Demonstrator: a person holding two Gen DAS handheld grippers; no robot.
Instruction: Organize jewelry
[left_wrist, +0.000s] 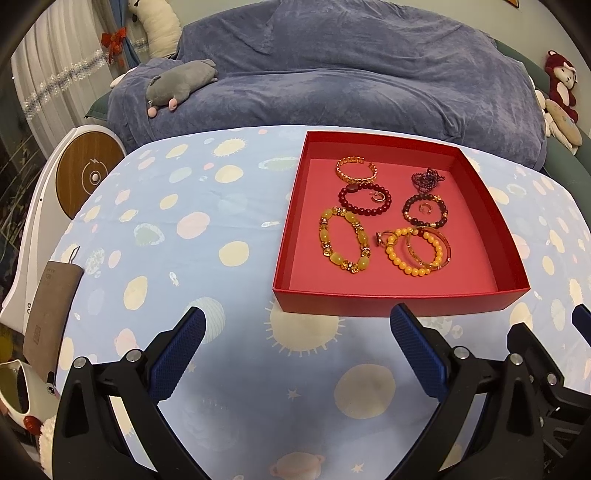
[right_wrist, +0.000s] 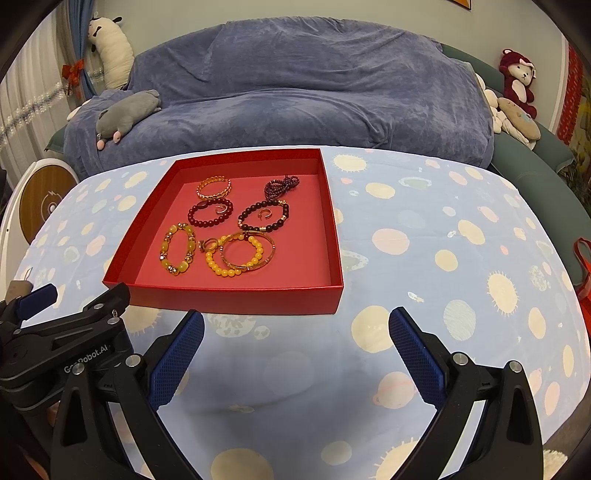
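Note:
A red shallow box (left_wrist: 399, 301) (right_wrist: 229, 301) stands on the blue patterned tablecloth. Inside lie several bracelets: a gold chain cuff (left_wrist: 356, 170), a dark red bead bracelet (left_wrist: 364, 201), a large yellow stone bracelet (left_wrist: 343, 240), a yellow bead bracelet with a gold bangle (left_wrist: 417, 251), a dark bead bracelet (left_wrist: 424, 210), a purple bead strand (left_wrist: 428, 179), and small rings. My left gripper (left_wrist: 297, 321) is open and empty, just in front of the box. My right gripper (right_wrist: 295, 321) is open and empty, in front of the box's right corner.
A sofa under a blue-grey cover (left_wrist: 332, 74) stands behind the table, with a grey plush toy (left_wrist: 181, 83) on it. A white device with a wooden disc (left_wrist: 86, 175) is left of the table. A brown pouch (left_wrist: 51, 306) lies at the left edge.

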